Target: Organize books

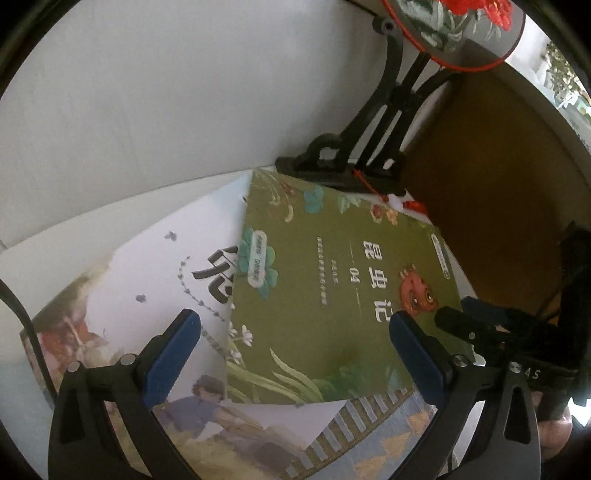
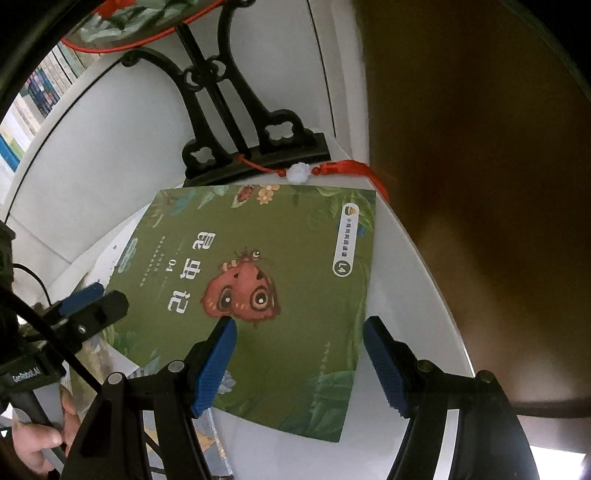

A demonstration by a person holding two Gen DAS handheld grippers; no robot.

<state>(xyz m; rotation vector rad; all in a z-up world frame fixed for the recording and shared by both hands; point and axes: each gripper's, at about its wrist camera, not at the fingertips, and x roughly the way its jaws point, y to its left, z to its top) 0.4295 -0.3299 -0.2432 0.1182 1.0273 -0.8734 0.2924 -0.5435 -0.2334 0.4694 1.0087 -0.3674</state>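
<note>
Your green book (image 2: 291, 266) flat on white shelf (image 2: 417, 295), long axis toward back wall, title upside-down to you, overlapping illustrated book (image 1: 147, 295), left gripper (image 1: 291, 354) and right gripper (image 2: 299, 362) both wide, holding nothing

Insect book (image 1: 332, 295) atop larger book (image 1: 155, 295)

A living space at home, or a study corner.

A white round table (image 2: 417, 266) stands against white wall panels and carries illustrated children's books: a green one (image 2: 295, 295) printed with leaves, flowers and a cartoon moth lies on a larger white picture book (image 1: 147, 295). Behind them stands an ornament: a carved black stand (image 2: 236, 122) holding an embroidered round fan (image 1: 454, 26) with red flowers, a red tassel cord (image 2: 343, 171) trailing from it. A brown wooden panel (image 1: 491, 192) rises beside the table, and a shelf of books (image 2: 44, 92) shows at the left edge of the right wrist view.
</note>
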